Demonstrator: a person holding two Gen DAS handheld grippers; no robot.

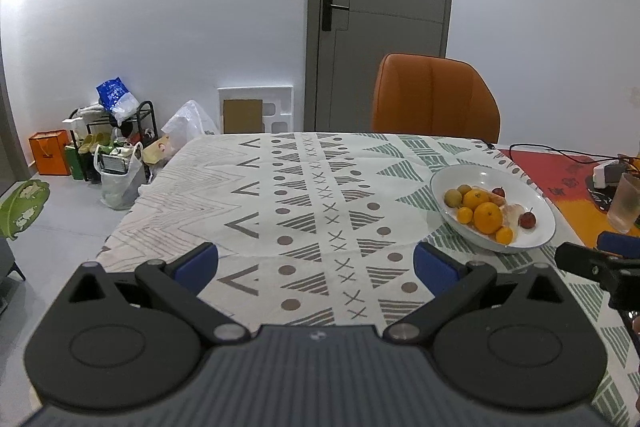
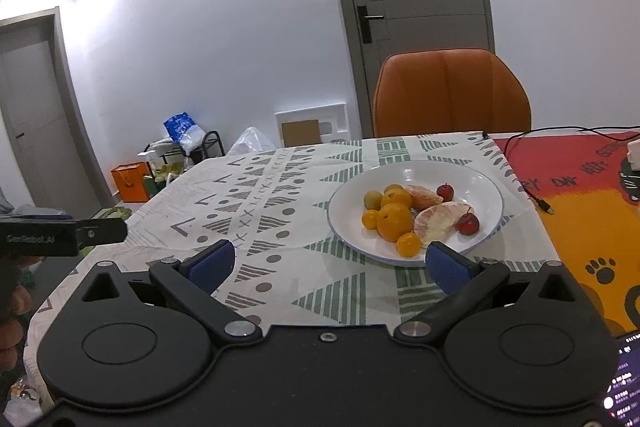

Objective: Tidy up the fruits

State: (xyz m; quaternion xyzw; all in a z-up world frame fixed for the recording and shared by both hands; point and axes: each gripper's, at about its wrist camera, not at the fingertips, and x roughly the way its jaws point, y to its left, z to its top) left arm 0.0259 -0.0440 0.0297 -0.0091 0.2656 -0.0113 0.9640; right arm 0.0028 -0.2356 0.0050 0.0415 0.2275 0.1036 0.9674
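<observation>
Left gripper (image 1: 316,261) hovering over patterned tabletop (image 1: 280,195), released, holding nothing. Right gripper (image 2: 330,263) also spread wide, empty, hanging just before white plate (image 2: 476,183) carrying oranges (image 2: 394,221).

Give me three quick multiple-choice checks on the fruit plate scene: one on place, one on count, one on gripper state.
1. Where is the white round plate of fruit?
A. On the patterned tablecloth
B. On the orange chair
C. On the floor

2. How many small red fruits lie on it?
A. None
B. Two
C. Five

3. How does the right gripper stand?
A. Shut on an orange
B. Shut, empty
C. Open, empty

Answers:
1 A, the patterned tablecloth lies under the plate.
2 B, one small red fruit at the back, another nearer.
3 C, blue pads wide apart with only cloth between.
</observation>
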